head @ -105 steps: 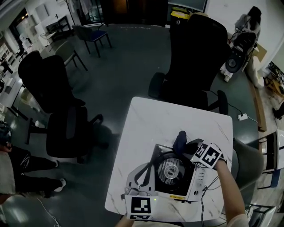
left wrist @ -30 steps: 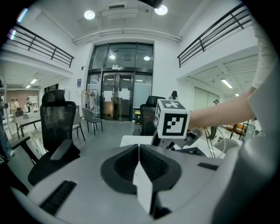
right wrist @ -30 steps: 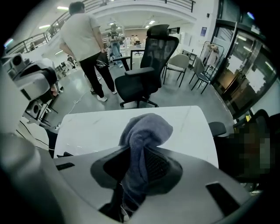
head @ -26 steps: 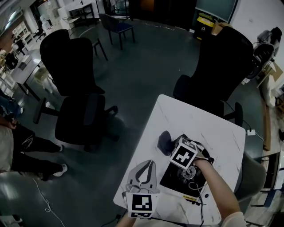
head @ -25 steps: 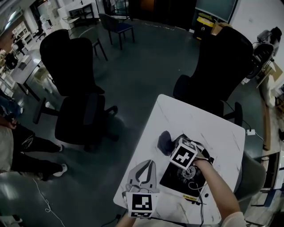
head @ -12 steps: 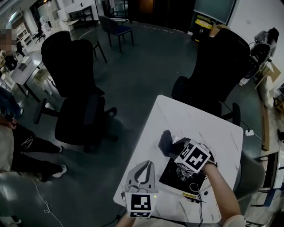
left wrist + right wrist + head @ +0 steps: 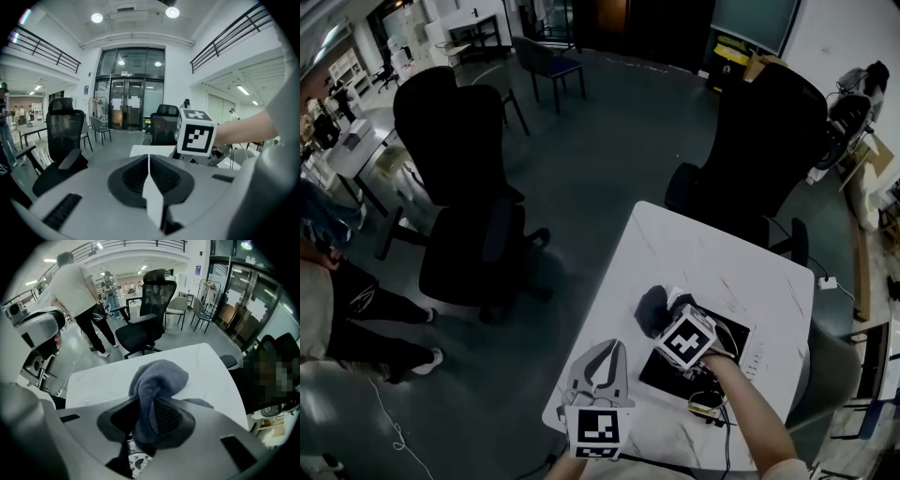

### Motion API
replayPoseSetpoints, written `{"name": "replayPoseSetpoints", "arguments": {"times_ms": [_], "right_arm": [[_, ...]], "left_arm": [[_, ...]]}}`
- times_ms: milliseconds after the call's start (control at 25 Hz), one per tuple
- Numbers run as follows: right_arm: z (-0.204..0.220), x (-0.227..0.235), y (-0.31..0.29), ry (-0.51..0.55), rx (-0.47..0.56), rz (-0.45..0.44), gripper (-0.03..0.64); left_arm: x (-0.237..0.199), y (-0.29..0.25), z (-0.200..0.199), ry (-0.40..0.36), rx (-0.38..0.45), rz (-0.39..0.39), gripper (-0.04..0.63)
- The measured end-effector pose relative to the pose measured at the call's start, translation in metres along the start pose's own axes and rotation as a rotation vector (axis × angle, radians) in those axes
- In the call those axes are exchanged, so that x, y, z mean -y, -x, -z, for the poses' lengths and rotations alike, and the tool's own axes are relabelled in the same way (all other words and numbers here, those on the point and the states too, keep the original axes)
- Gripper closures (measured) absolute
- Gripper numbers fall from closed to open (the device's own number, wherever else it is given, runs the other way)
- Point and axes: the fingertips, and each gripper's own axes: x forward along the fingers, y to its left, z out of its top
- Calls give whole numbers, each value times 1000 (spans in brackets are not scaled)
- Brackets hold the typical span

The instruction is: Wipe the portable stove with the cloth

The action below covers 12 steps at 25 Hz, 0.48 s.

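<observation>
The cloth (image 7: 157, 390) is pinched in my right gripper (image 7: 150, 418). Its jaws are clamped on a gathered fold, and the rest bulges out ahead of them in a soft dark lump. From the head view the cloth (image 7: 652, 307) sits at the far left edge of the portable stove (image 7: 727, 337), with my right gripper (image 7: 673, 326) over the stove's top. A bit of metal burner shows just under the jaws in the right gripper view.

I judge the cloth light, limp and quick to bunch, so a grip on a thick fold is the right one, since a thin edge would pull free. The stove looks stiff and boxy. It may be light enough to skate on the smooth bench (image 7: 712, 253) if I press hard, and its raised burner parts could snag the fabric.

My left gripper (image 7: 598, 370) hangs over the near left corner of the bench, apart from the stove. Its jaws are pressed together with nothing between them (image 7: 149, 187).

I count one stove, one cloth, one bench and two grippers. Several office chairs stand around.
</observation>
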Motion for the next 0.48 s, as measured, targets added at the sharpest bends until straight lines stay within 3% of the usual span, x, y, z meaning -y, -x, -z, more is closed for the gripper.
{"name": "replayPoseSetpoints", "arguments": {"times_ms": [240, 480], "right_arm": [[11, -28, 2, -3, -54, -59, 517], [10, -61, 2, 23, -33, -132, 517]], "left_arm": [[-2, 7, 4, 6, -2, -11, 574], [0, 13, 5, 6, -1, -14, 574]]}}
